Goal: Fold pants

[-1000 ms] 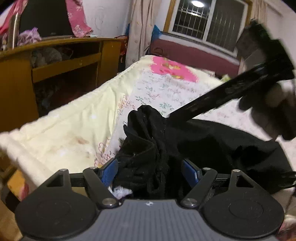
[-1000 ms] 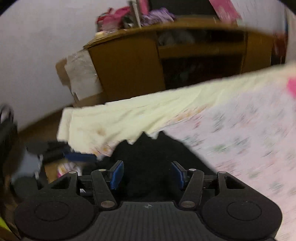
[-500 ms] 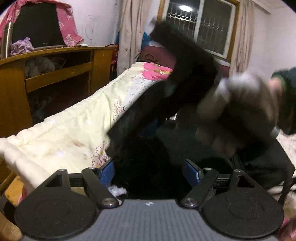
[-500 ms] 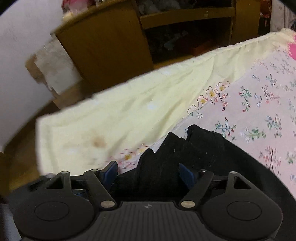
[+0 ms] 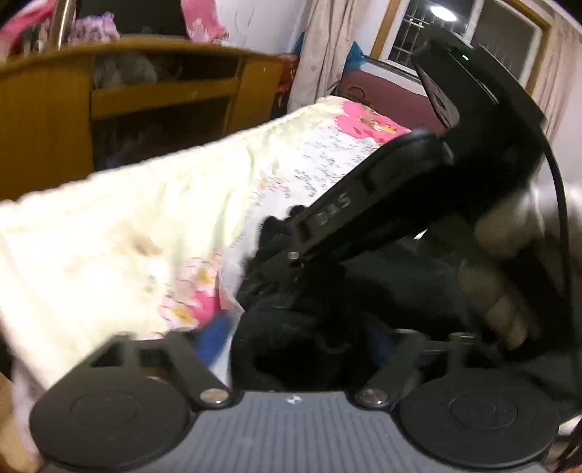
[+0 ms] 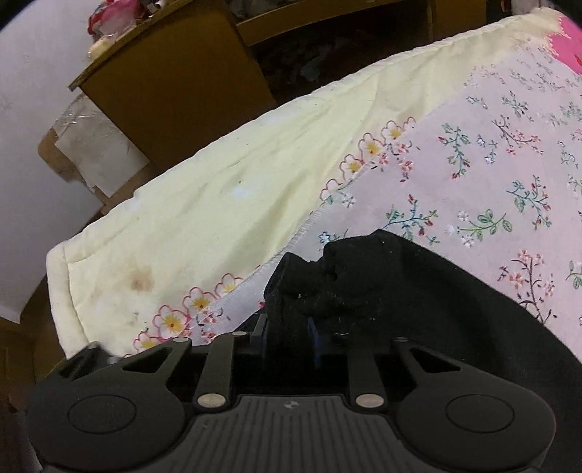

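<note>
The black pants [image 6: 418, 291] lie bunched on the floral bedspread [image 6: 509, 163] near the bed's corner. My right gripper [image 6: 289, 334] is shut on a bunched edge of the pants, its blue pads close together on the cloth. In the left wrist view my left gripper [image 5: 298, 338] stands open, with bunched black pants [image 5: 291, 327] between its spread fingers. The right gripper [image 5: 382, 203], held by a hand, reaches across that view and pinches the same bunch just ahead of the left fingers.
The pale yellow quilt border [image 6: 218, 200] hangs over the bed edge. A wooden desk [image 5: 54, 120] with shelves stands beyond the bed. A window [image 5: 473, 32] and curtains are at the far end, and a cardboard box [image 6: 91, 145] sits on the floor.
My right gripper has closed from open onto the pants' bunched edge and moved in over the left gripper. The left gripper stays open around the bunch.
</note>
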`<state>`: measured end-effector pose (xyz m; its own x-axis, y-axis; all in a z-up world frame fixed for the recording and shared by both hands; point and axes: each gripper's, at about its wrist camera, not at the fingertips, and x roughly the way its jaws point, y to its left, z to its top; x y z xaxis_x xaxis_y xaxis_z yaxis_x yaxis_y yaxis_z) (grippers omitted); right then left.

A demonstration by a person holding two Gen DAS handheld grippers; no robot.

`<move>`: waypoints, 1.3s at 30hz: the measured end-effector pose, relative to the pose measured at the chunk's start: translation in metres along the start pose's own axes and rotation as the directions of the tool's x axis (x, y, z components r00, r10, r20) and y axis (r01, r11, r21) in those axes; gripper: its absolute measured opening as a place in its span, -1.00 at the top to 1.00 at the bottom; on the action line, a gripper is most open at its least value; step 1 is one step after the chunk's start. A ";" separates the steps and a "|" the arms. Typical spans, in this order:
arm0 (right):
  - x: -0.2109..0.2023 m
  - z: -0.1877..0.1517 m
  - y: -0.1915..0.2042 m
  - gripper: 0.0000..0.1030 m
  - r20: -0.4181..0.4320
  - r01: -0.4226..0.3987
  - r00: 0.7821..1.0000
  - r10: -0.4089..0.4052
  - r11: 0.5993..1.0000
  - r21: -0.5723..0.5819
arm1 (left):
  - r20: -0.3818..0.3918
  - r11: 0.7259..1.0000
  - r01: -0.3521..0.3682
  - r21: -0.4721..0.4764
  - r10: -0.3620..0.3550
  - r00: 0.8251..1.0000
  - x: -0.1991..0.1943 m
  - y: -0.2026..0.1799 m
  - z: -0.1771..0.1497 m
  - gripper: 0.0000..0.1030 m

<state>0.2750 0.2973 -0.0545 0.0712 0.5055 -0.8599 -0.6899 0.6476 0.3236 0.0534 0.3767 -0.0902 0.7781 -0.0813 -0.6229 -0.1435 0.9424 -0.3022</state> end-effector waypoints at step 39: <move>0.011 -0.013 0.006 0.62 -0.002 0.044 0.999 -0.044 0.998 0.039 | 0.102 0.984 -0.078 0.161 0.062 0.993 -0.047 -0.021 -0.009 -0.42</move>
<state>0.2621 0.2993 -0.0676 0.1002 0.4752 -0.8742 -0.6571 0.6914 0.3005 0.0142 0.3580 -0.0609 0.8258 0.0105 -0.5639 -0.1034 0.9857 -0.1331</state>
